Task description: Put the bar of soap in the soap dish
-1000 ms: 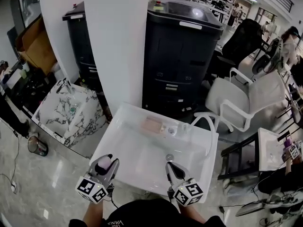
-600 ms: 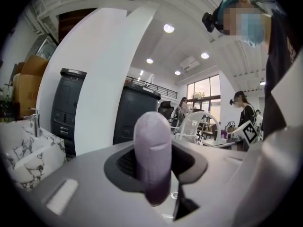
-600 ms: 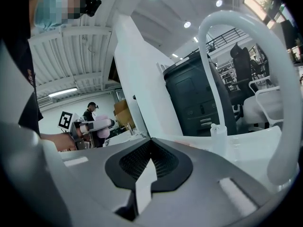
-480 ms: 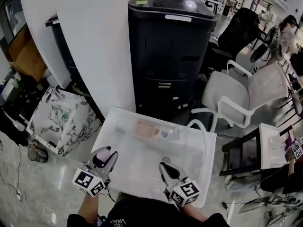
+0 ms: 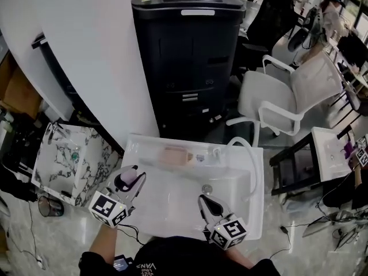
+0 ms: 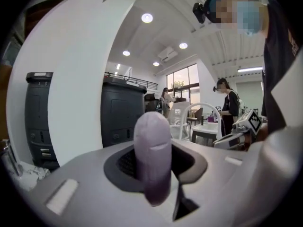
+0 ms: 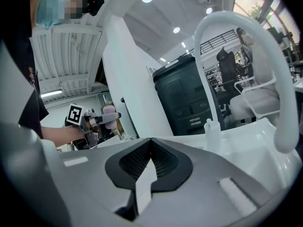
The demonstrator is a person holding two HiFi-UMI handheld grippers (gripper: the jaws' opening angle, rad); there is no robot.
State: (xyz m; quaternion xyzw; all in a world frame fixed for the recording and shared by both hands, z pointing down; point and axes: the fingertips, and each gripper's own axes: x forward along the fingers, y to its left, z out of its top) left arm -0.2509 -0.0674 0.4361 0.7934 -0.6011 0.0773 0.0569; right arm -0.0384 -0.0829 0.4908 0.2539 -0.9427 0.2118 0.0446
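Observation:
A pale purple bar of soap (image 5: 127, 178) stands upright between the jaws of my left gripper (image 5: 130, 181), which is shut on it over the left rim of the white sink (image 5: 172, 203). In the left gripper view the soap (image 6: 152, 162) fills the middle. The tan soap dish (image 5: 175, 154) sits on the sink's back rim, well beyond the soap. My right gripper (image 5: 205, 200) hangs over the basin's front right, near the drain (image 5: 206, 188), jaws together and nothing in them. From the right gripper view, the left gripper (image 7: 102, 118) and its soap show at the left.
A white arched faucet (image 5: 248, 154) rises at the sink's right back corner. Behind the sink stand a black cabinet (image 5: 187, 56) and a white pillar (image 5: 86, 56). A white chair (image 5: 287, 96) is at the right, a marbled basin (image 5: 69, 160) at the left.
My left gripper has carried the soap from the sink's front left corner farther in along the left rim. The right gripper has hardly shifted. The head view has tilted.

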